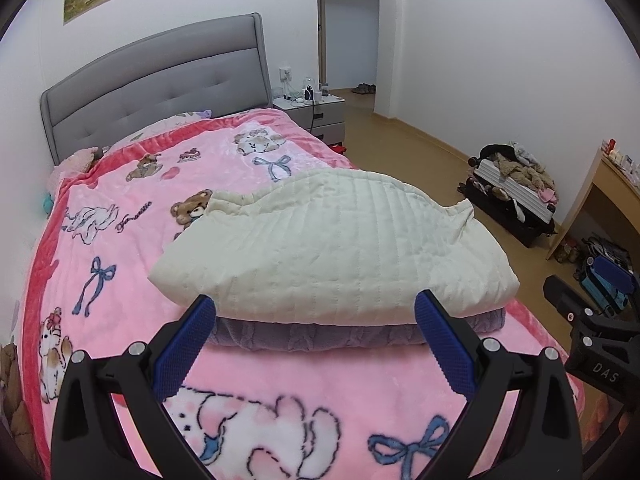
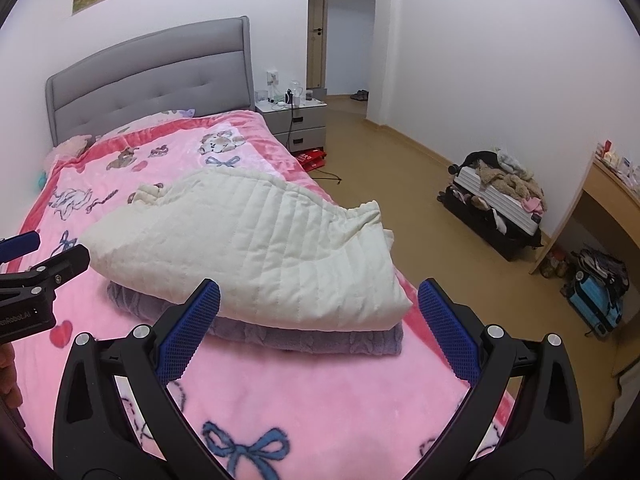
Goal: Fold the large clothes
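On the bed (image 1: pixel 120 248), spread with a pink blanket, the left gripper (image 1: pixel 316 344) hangs released, its jaws wide apart just short of the pile and holding nothing. Ahead lies a cream quilted garment (image 1: pixel 332 240), folded and resting on top of a folded purple knit (image 1: pixel 320 334). The quilted piece looks soft, puffy and light, likely to spring open, so a hold on its near folded edge or corners seems best. Further right, the right gripper (image 2: pixel 318 332) is likewise spread open and empty before the same pile.
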